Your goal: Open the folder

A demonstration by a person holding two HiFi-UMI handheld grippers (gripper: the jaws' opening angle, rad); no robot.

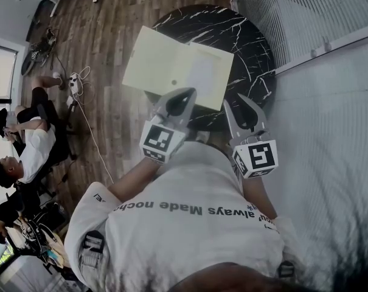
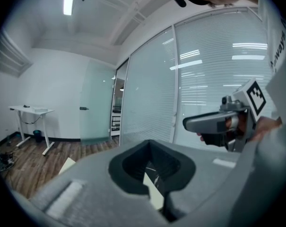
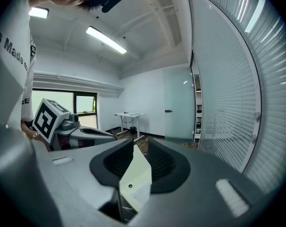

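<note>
The round black counter [image 1: 250, 47] carries one thing, the pale folder [image 1: 171, 66]. It lies flat and seemingly closed toward the near-left edge, with its left corner hanging past the rim. That overhang is the main risk, I judge: a sideways push, or a lift begun from the right, could slide or tip the folder off the left edge onto the floor [image 1: 111, 35]. Both grippers hang short of it, above the near edge. The left gripper [image 1: 188, 92] has its jaws pressed together on nothing, so it can steady the folder only by pressing down. The right gripper [image 1: 235, 100] has its jaws partly spread and empty. Closing too deep could pinch the whole folder shut.
</note>
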